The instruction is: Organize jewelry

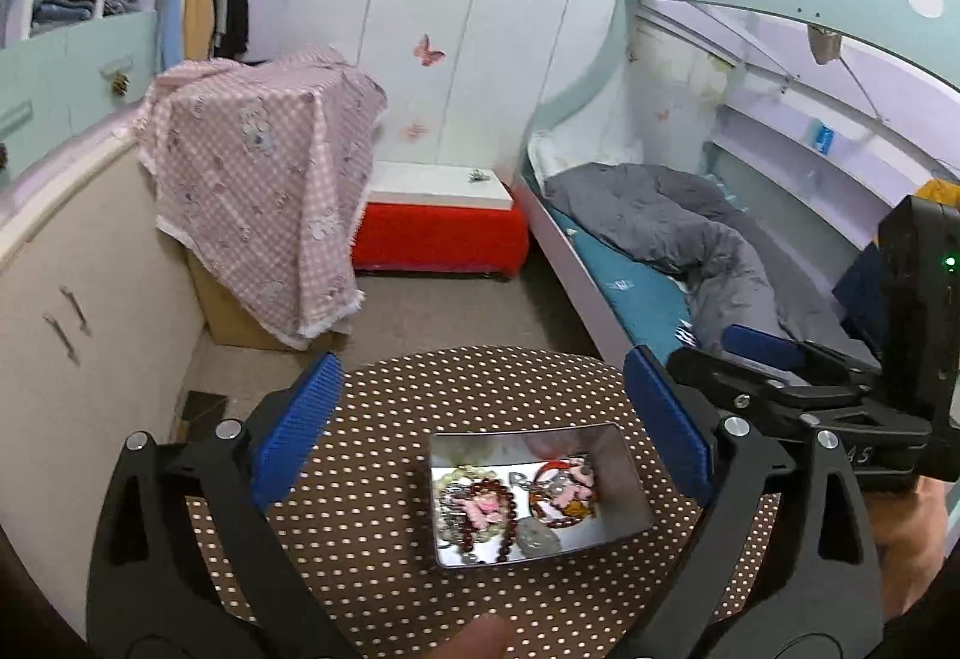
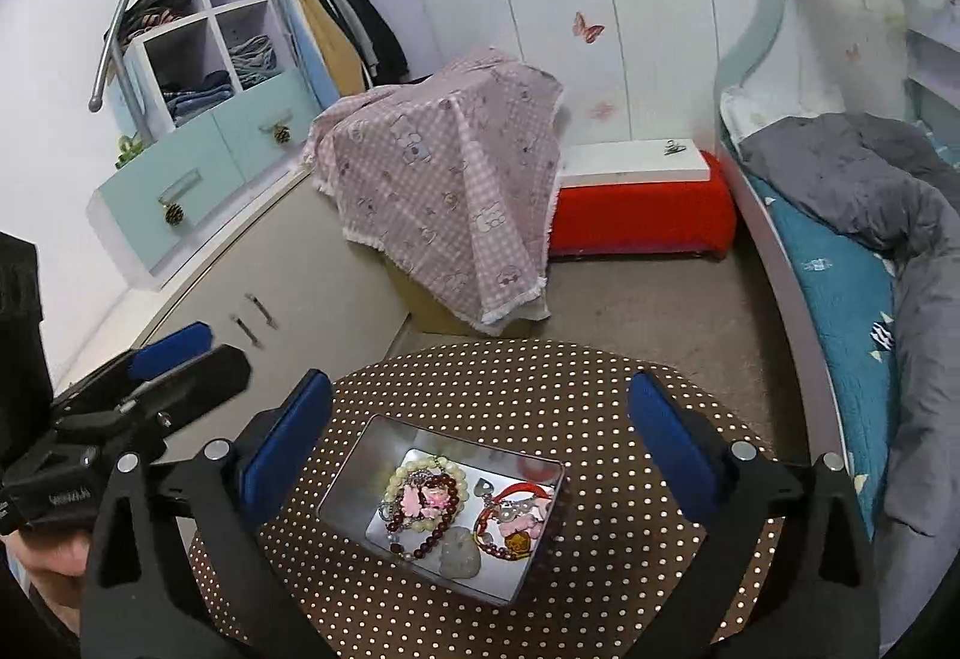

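Silver tin (image 2: pixel 543 530) on polka-dot table (image 2: pixel 600 389), holding bead bracelets (image 2: pixel 426 500), red-cord charms (image 2: pixel 510 518) and, seemingly, a pale jade pendant (image 2: pixel 459 560); left gripper (image 1: pixel 480 431) and right gripper (image 2: pixel 480 449) both spread wide, empty, above; jewelry lies gathered inside, none visible outside.

Tin (image 2: pixel 444 515) open on top, walls only obstruction. Bare bench (image 2: pixel 600 419) all round it. Both grippers spread wide, hovering apart either side, nothing between.
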